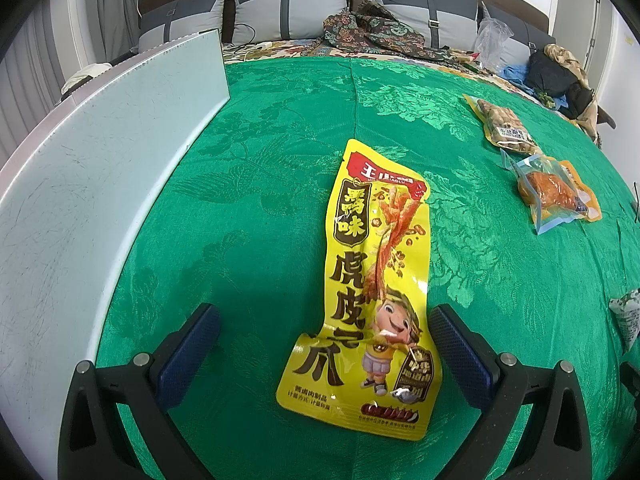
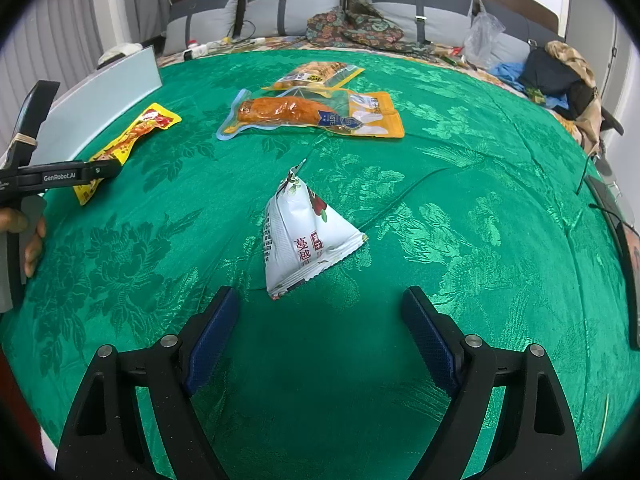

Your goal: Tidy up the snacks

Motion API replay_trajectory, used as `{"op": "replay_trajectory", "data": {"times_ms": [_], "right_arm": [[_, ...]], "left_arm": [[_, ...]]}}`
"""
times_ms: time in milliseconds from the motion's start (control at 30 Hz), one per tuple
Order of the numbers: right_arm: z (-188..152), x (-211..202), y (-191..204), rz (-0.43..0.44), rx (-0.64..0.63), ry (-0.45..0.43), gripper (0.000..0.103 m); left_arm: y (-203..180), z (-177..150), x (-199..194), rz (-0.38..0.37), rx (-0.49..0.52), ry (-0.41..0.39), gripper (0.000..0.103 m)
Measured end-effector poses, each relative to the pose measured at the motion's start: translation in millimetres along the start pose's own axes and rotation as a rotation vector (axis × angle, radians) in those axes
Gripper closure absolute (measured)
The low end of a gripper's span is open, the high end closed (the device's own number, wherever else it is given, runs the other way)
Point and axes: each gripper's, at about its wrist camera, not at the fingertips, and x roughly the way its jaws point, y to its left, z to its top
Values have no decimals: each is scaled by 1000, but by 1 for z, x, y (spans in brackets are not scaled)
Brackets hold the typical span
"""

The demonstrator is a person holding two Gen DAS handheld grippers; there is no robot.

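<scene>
The left gripper (image 1: 324,336) is held with its jaws wide apart above the green floral-patterned cloth (image 1: 260,160); nothing is clamped. The long yellow foil snack packet with red and black print (image 1: 380,280) is laid flat between and ahead of the blue pads, nearer the right-hand pad, though whether that pad touches it cannot be told. To the left of these jaws, a pale grey-white flat panel (image 1: 100,160) is seen along the cloth's edge, with open cloth between panel and packet.

The right gripper (image 2: 320,320) is likewise held wide apart and empty. Just ahead of its jaws, the white pyramid-shaped foil pouch with red print (image 2: 300,240) is stood on the cloth, apart from both pads. Farther ahead are laid a clear pouch with an orange meat piece and yellow end (image 2: 308,114) and, beyond it, a clear yellow-edged bag of pale snacks (image 2: 316,74). Broad bare cloth is left to the right. Grey cushions (image 2: 288,8) are ranged along the far wall.
</scene>
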Motion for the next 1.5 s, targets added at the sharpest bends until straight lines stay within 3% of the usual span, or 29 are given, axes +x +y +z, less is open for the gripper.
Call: {"op": "replay_trajectory", "data": {"times_ms": [233, 300, 333, 367, 433, 500, 567, 700, 733, 767, 933, 967, 1067, 1200, 1233, 1267, 1300, 1333, 1367, 1433, 1500], "right_arm": [[0, 0, 1, 4, -15, 11, 16], [1, -3, -3, 9, -2, 52, 17], [1, -5, -7, 21, 26, 70, 17], [1, -9, -12, 54, 67, 81, 17], [3, -17, -21, 111, 126, 78, 17], [11, -22, -23, 109, 128, 76, 17], [23, -20, -17, 95, 81, 86, 17], [41, -4, 6, 61, -40, 96, 20], [43, 1, 9, 54, -50, 103, 38], [45, 8, 10, 58, -47, 124, 73], [48, -8, 3, 70, 39, 111, 76], [47, -17, 2, 89, 61, 98, 76], [45, -38, 2, 134, 108, 69, 76], [43, -48, 8, 157, 130, 57, 76], [42, -49, 10, 160, 129, 57, 76], [41, -50, 12, 166, 129, 55, 76], [41, -50, 14, 171, 129, 54, 76], [40, -51, 16, 179, 130, 51, 76], [38, -54, 18, 193, 134, 46, 76], [36, -57, 22, 213, 141, 38, 76], [34, -59, 26, 231, 147, 31, 76]], "left_arm": [[-7, 22, 12, -20, 30, 144, 3], [-9, 22, 4, -47, 68, 116, 30], [-11, 21, -1, -57, 96, 110, 51], [-12, 22, -3, -83, 102, 118, 63], [-6, 20, -9, -129, 71, 117, 69], [4, 15, -15, -193, 4, 122, 74], [12, 5, -24, -246, -66, 115, 80], [18, -15, -41, -274, -107, 95, 82], [18, -21, -45, -275, -103, 91, 83], [20, -26, -50, -279, -101, 86, 85], [30, -42, -77, -310, -114, 43, 90], [32, -43, -81, -321, -123, 35, 103], [37, -47, -86, -369, -152, 43, 103], [33, -56, -74, -358, -129, 111, 101], [32, -57, -69, -363, -122, 137, 89], [31, -58, -67, -361, -109, 150, 67], [28, -58, -66, -342, -91, 157, 52], [25, -56, -67, -319, -70, 146, 25], [20, -53, -70, -290, -51, 117, 15], [7, -47, -72, -250, -21, 94, 15], [-7, -42, -63, -228, 9, 122, 13]]}}
